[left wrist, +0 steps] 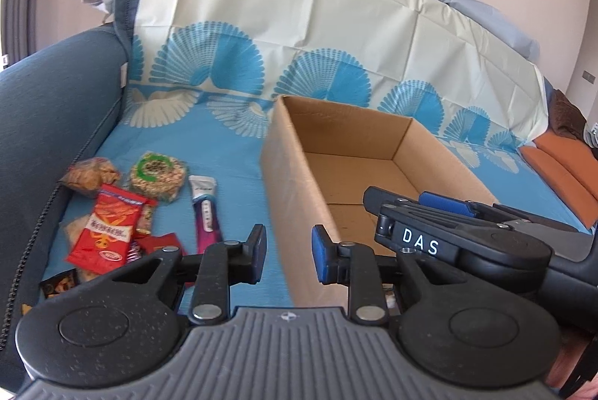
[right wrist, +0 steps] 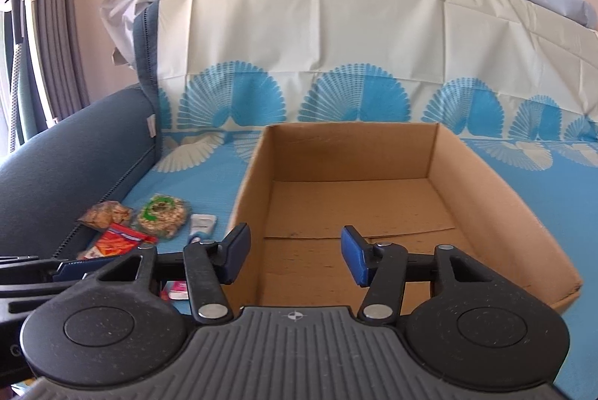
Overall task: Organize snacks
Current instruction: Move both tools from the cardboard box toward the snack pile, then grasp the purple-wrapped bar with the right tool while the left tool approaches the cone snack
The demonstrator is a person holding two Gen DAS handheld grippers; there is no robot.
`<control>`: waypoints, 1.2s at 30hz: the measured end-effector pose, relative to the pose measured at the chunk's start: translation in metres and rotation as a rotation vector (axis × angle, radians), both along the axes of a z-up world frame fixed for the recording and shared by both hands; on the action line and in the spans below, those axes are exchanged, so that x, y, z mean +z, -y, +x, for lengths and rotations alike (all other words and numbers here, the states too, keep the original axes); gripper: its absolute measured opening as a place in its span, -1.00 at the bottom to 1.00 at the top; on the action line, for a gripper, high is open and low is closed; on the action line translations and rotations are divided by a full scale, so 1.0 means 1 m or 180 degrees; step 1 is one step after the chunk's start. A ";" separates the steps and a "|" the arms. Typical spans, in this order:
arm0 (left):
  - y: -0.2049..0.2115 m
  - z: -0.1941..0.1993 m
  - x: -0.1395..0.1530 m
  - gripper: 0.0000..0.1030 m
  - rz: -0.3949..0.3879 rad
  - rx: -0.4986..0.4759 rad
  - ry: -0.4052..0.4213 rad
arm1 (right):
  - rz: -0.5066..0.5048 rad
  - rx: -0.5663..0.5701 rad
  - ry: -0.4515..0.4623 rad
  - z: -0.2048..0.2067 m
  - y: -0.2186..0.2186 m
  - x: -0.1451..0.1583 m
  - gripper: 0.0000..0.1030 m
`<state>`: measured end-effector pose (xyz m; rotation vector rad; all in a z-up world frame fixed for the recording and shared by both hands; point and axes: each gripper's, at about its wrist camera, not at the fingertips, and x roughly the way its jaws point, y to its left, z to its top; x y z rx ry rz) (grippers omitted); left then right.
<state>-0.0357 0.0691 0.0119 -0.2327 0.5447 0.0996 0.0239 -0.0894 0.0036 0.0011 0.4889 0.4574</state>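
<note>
Right wrist, cardboard box rim, snacks left

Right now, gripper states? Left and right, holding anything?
Left gripper: open, narrow gap, nothing between the pads.
Right gripper: open, wider gap, nothing held; it is over the near edge of the cardboard box.

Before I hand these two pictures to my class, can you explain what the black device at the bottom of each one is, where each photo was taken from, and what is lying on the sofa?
Each picture comes from a camera mounted on a hand-held gripper, looking along its two fingers. One shows the left gripper, the other the right gripper. Both are open and hold nothing. On the sofa's blue cover stands an empty cardboard box. Left of it lie snacks: a red packet, a round rice cake, a bag of brown snacks and a purple tube.
</note>
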 end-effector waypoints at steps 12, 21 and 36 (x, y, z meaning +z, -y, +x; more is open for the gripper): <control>-0.059 -0.031 -0.006 -0.67 -0.0108 0.0399 -0.0221 | 0.0012 0.0504 -0.0113 -0.019 -0.069 -0.012 -0.45; -0.104 -0.056 -0.017 -0.79 -0.0303 0.0857 -0.0444 | -0.0092 0.0887 -0.0245 -0.037 -0.122 -0.027 -0.44; -0.162 -0.089 -0.050 -0.71 -0.0920 0.1426 -0.0952 | -0.0530 0.1132 -0.0783 -0.024 -0.186 -0.080 -0.25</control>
